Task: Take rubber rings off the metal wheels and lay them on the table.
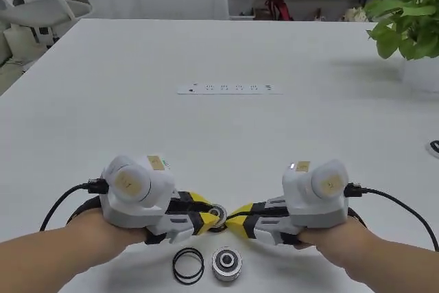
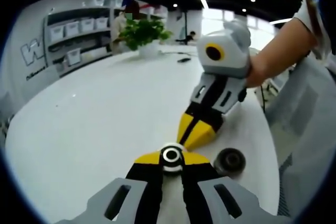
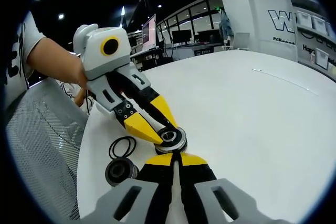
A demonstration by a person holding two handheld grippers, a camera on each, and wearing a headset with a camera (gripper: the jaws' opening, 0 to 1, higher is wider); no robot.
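Note:
My left gripper is shut on a small metal wheel that has a black rubber rim, and holds it just above the table near the front edge. From the opposite side my right gripper comes in with its jaws shut, tips against the wheel's rim. Whether it pinches the ring is hidden. Loose black rubber rings lie flat on the table beside a second metal wheel.
A white power strip lies mid-table. A potted plant stands at the far right corner, with a black cable at the right edge. White chairs stand beyond the far left. The white table runs wide beyond the grippers.

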